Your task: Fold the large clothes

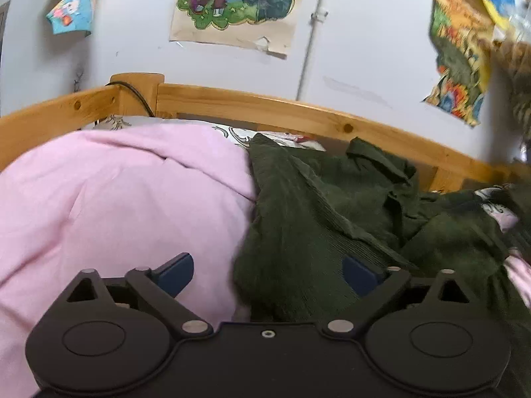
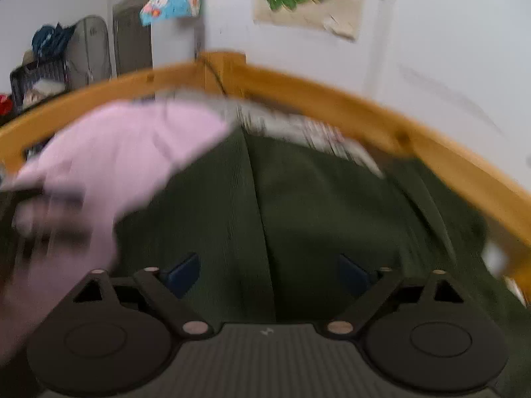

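Both claws, left [image 1: 268, 273] and right [image 2: 268, 275], gape empty. The dark green corduroy garment [image 1: 315, 212] lies crumpled on the bed, right of the pink quilt [image 1: 109, 192]. Soft, heavyish; pinch a near hem edge.

The dark green garment [image 1: 308, 219] is ribbed cloth, matt and slightly fuzzy. The pink blanket [image 1: 109, 199] is smooth, soft cloth. The bed frame [image 1: 265, 106] is varnished knotty wood with a mild sheen. The left tongs [image 1: 268, 273] are matt black plastic with blue pads [image 1: 177, 270] and dull metal pins. The posters [image 1: 235, 6] are creased paper.
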Tool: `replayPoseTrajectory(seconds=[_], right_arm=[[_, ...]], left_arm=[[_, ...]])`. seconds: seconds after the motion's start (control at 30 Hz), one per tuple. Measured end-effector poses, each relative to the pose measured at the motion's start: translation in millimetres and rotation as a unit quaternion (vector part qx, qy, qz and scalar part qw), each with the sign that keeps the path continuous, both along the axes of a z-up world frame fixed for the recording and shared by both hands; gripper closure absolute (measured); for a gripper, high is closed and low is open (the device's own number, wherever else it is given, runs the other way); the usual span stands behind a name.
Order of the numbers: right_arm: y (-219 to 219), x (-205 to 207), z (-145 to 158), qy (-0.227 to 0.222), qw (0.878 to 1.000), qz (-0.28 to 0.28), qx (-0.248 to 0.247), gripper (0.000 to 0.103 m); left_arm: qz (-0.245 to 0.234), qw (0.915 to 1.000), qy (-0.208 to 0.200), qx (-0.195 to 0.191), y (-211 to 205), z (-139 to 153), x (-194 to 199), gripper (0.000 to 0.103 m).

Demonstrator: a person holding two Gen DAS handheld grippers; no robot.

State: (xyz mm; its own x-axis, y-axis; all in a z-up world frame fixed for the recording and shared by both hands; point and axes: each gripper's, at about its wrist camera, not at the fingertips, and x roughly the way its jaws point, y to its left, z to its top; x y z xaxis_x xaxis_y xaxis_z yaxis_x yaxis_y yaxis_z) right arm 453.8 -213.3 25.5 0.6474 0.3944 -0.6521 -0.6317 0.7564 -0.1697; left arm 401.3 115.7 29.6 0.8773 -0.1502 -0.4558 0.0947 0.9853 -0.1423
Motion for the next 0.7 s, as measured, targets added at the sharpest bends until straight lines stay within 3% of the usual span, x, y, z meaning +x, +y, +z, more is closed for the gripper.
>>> replayPoseTrajectory(seconds=[0.1, 0.23, 0.27, 0.33, 0.37, 0.4, 0.57, 0.7], right_arm=[[-39.5, -42.8, -29.4, 0.014, 0.999, -0.025, -0.022, 0.001], [-62.3, -66.1, -64.4, 0.053, 0.996, -0.07, -0.001, 0.002], [-65.6, -67.7, -71.3, 0.061, 0.995, -0.078, 0.01, 0.008], [-69.5, -68.4, -84.0, 0.075, 0.992, -0.097, 0.028, 0.029], [-70.1, -68.8, -88.3, 0.078, 0.991, -0.102, 0.028, 0.048], [-69.4, -70.7, -89.8, 0.073, 0.992, -0.099, 0.026, 0.074], [-62.5, -84.5, -53.5, 0.001, 0.998, -0.053, -0.016, 0.078], [-59.9, -88.9, 12.4, -0.121, 0.991, -0.034, -0.053, 0.08]], left_arm=[[-0.002, 0.9998, 0.002, 0.021, -7.1, -8.0, 25.1, 0.006], [0.022, 0.999, 0.032, 0.023, -5.2, -20.3, 53.8, 0.006], [0.025, 0.9988, 0.035, 0.024, -5.1, -21.6, 56.4, 0.006], [0.034, 0.9982, 0.044, 0.021, -5.0, -23.8, 60.6, 0.005], [0.041, 0.9979, 0.047, 0.015, -4.5, -24.0, 60.6, 0.005], [0.046, 0.9978, 0.047, 0.01, -4.5, -23.5, 59.9, 0.004], [0.06, 0.9968, 0.049, 0.022, -7.9, -18.7, 61.8, 0.005], [0.08, 0.9954, 0.047, 0.021, -7.5, -19.9, 62.6, 0.007]])
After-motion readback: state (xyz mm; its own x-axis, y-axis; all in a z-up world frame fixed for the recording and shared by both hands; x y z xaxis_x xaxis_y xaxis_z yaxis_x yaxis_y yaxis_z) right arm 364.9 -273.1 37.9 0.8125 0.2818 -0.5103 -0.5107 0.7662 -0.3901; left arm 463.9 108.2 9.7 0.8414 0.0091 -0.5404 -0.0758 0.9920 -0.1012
